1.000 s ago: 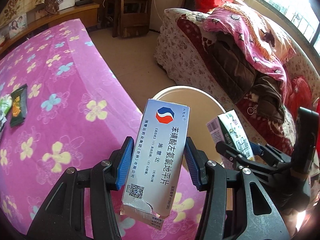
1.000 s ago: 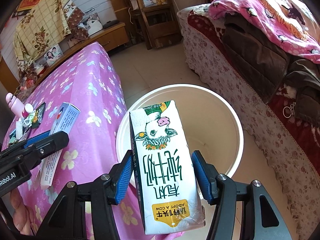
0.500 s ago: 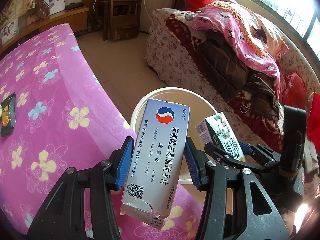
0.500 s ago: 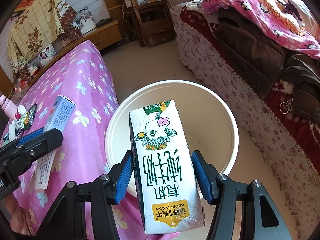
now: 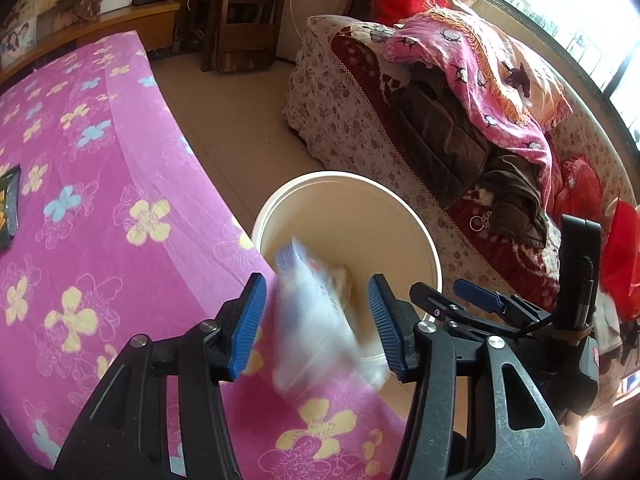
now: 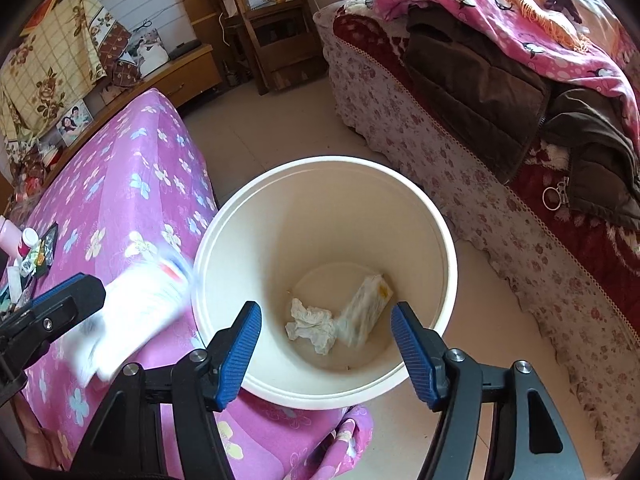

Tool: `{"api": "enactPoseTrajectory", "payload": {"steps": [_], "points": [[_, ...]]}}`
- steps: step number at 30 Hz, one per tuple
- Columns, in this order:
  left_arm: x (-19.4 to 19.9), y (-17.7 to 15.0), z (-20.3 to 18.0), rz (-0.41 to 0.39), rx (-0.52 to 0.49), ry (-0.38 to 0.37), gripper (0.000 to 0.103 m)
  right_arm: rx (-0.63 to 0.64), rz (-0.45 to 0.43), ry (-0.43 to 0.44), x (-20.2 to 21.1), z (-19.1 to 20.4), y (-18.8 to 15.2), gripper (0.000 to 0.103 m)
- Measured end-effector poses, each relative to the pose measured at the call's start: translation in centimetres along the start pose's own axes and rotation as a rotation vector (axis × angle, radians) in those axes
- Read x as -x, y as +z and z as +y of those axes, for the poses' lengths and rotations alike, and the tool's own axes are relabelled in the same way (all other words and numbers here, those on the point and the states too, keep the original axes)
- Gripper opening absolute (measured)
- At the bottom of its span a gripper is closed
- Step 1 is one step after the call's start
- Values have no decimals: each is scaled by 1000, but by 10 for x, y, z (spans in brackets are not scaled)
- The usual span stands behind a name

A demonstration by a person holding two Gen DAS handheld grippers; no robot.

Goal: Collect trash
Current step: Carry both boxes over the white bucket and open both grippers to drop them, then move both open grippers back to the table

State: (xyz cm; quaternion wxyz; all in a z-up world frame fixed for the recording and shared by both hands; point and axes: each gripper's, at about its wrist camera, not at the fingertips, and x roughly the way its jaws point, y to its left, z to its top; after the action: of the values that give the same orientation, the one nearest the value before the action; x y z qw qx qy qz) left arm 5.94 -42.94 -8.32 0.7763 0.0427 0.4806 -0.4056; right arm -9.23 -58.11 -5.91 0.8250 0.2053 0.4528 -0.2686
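Inside the white bucket (image 6: 328, 208), a milk carton (image 6: 362, 310) and crumpled tissue (image 6: 310, 322) lie at bottom. Right gripper (image 6: 326, 344) is opening, empty. Left gripper (image 5: 316, 330) is opening; the blurred medicine box (image 5: 316, 320) is dropping free between its jaws. Wrappers (image 5: 10, 204) at 9 o'clock remain on the bedspread (image 5: 100, 184).

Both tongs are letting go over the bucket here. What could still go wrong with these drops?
1. The blurred medicine box is slipping from the opening left tongs right at the white bucket rim beside the pink tablecloth; it may clip the rim and land outside.
2. The right tongs, also opening, are empty; the milk carton already lies inside by a crumpled tissue, so little risk there.
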Motion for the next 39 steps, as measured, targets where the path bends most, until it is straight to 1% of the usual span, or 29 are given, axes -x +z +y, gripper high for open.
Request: {"api": "enactPoseTrajectory", "payload": {"steps": [1, 6, 13, 20, 26, 28, 30, 33, 36, 39], "points": [[1, 0, 2, -2, 6, -1, 59, 0, -1, -1, 1, 0, 0, 65], [8, -2, 8, -17, 19, 22, 59, 10, 0, 5, 2, 6, -1, 65], [21, -10, 24, -41, 18, 124, 59, 42, 6, 26, 4, 25, -6, 65], [42, -21, 53, -62, 57, 191, 59, 86, -8, 53, 14, 53, -7, 65], [66, -34, 77, -76, 73, 261, 59, 152, -9, 98, 21, 91, -12, 65], [77, -40, 88, -85, 82, 290, 59, 175, -4, 121, 22, 107, -15, 66], [88, -46, 100, -95, 101, 303, 59, 195, 6, 155, 23, 124, -18, 66], [107, -55, 122, -114, 146, 324, 59, 241, 8, 188, 25, 152, -24, 66], [123, -64, 146, -116, 192, 346, 59, 286, 12, 216, 28, 178, -29, 66], [136, -69, 172, -131, 239, 388, 59, 330, 17, 246, 30, 204, -35, 66]]}}
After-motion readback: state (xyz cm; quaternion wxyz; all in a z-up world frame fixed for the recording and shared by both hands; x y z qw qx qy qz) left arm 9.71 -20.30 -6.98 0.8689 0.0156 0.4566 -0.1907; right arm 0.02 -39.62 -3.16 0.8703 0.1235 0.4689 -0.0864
